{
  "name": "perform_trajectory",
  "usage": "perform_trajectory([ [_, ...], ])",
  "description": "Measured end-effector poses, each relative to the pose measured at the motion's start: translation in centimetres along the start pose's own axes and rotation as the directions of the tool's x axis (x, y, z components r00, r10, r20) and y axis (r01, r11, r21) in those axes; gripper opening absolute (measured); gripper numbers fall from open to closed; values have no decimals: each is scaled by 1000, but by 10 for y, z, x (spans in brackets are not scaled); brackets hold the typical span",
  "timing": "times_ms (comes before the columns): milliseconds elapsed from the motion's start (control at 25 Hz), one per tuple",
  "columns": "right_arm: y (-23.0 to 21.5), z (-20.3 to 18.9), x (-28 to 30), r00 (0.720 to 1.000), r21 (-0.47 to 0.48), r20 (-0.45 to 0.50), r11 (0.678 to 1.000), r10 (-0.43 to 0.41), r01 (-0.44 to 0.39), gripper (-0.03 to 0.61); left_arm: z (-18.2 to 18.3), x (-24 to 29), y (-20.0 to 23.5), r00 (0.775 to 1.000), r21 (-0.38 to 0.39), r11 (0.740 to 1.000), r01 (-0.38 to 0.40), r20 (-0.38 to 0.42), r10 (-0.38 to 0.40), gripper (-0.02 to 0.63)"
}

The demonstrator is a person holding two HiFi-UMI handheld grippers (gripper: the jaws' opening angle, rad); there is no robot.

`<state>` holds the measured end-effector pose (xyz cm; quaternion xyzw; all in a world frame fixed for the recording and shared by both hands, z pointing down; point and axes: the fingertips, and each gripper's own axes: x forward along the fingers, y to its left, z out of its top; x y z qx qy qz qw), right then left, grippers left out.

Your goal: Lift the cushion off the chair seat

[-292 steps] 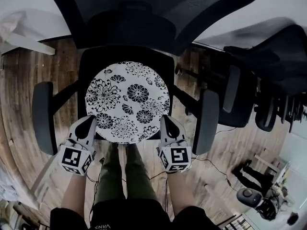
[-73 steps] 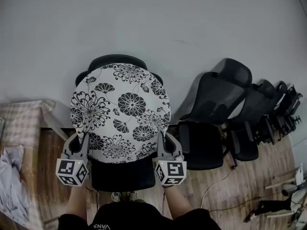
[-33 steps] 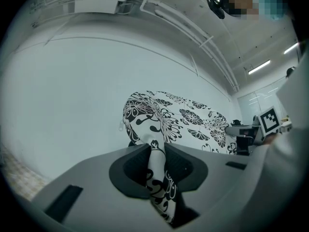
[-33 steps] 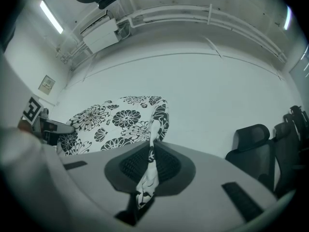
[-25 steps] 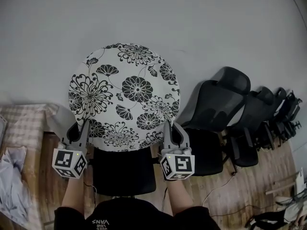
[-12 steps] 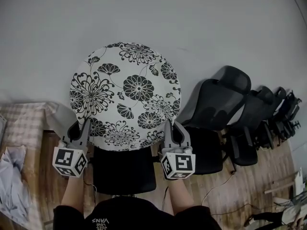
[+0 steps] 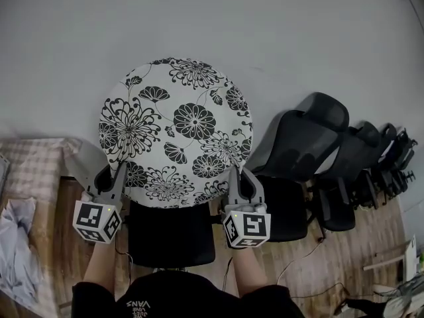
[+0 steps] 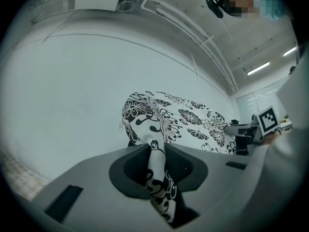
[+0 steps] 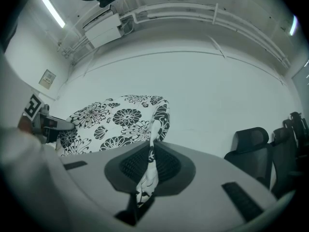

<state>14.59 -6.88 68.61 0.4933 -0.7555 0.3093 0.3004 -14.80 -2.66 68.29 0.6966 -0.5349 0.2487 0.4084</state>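
Below the raised cushion [image 7: 175, 131] stands a black chair [image 7: 171, 234] on a wooden floor [image 7: 298, 264]. A row of black office chairs [image 7: 311, 144] lines the pale wall [image 7: 298, 38] to the right, and a checked cloth [image 7: 30, 171] lies at the left. The cushion is round and white with a black flower print. It is held up tilted against the wall, clear of the seat. The left gripper [image 7: 121, 172] is clamped on its lower left edge and the right gripper [image 7: 233, 175] on its lower right edge, with fabric pinched between each pair of jaws.

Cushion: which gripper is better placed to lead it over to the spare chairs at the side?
Right, probably. The right gripper is shut on the cushion at the edge nearest the spare chairs. The left gripper clamps the opposite edge, farther from them.
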Motion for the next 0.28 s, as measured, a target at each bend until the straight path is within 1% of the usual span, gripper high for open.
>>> perform_trajectory([
  [280,-1,0,1,1000,0,4,1000,0,0,31,-1,0,-1,1000,0,1000,-1,1,1,80],
])
